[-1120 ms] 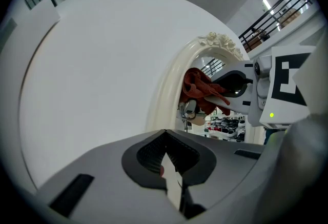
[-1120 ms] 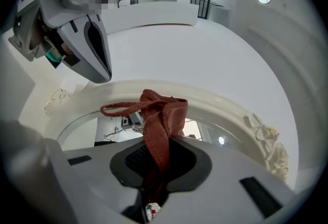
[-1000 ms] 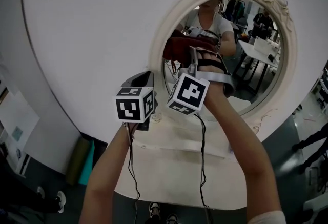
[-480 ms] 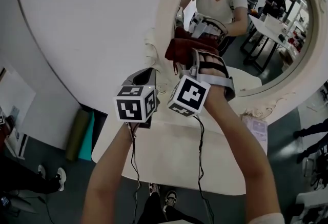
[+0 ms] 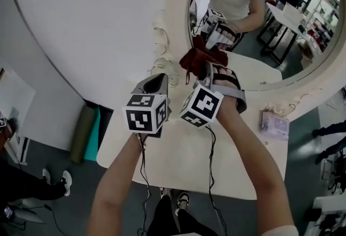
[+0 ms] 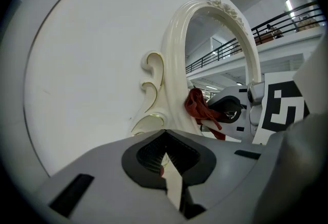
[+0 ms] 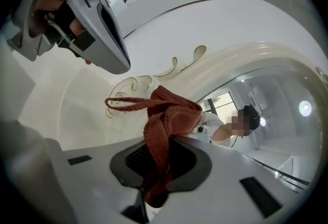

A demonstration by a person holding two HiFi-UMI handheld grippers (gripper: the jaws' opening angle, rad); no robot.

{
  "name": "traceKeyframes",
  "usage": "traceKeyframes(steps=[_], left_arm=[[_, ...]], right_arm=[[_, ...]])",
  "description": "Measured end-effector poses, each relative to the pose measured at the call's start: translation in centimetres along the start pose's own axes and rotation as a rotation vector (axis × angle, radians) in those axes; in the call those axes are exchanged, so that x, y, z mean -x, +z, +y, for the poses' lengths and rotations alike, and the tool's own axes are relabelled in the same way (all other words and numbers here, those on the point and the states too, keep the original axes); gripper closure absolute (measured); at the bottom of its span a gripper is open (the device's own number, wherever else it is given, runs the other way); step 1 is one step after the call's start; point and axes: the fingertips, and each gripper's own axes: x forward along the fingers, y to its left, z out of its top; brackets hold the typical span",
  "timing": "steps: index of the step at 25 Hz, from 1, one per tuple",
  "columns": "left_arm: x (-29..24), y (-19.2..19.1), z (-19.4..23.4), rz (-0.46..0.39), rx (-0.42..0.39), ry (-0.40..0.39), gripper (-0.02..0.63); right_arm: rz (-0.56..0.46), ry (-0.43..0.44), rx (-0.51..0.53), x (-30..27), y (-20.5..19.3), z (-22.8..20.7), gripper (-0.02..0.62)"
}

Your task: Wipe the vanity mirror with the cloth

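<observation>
The vanity mirror [image 5: 281, 40] stands in an ornate cream frame [image 5: 175, 24] on a cream table [image 5: 178, 170]. My right gripper [image 5: 205, 67] is shut on a bunched dark red cloth [image 5: 197, 58], and holds it at the lower left edge of the glass, by the frame. In the right gripper view the cloth [image 7: 164, 115] spills up from between the jaws, with the frame [image 7: 230, 69] just beyond. My left gripper [image 5: 157, 83] hovers left of it, jaws together with nothing in them. It points at the frame's scrolled foot [image 6: 148, 89], and from there the cloth [image 6: 197, 107] shows against the frame.
A small pale packet [image 5: 274, 124] lies on the table's right side. A green rolled mat [image 5: 84, 132] leans by the wall on the floor at left. The white wall panel [image 5: 97, 19] curves behind the mirror. The glass reflects a person and desks.
The cloth in my right gripper has slid down the left side of the glass to its lower edge. The head view has tipped down, showing more table. The left gripper holds its place.
</observation>
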Motion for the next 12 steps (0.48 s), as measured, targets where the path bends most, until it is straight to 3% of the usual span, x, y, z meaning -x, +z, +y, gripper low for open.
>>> traceKeyframes(steps=[6,12], left_arm=[[0.1,1.2,-1.1,-0.009,-0.015,-0.010,0.600],[1.2,8.4,-4.4,-0.092,-0.064,-0.035,0.600]], right_arm=[[-0.016,-0.006,-0.043,1.4,-0.5,-1.2,0.537],[-0.041,-0.123,-0.054,6.0,-0.8,-8.9,0.537]])
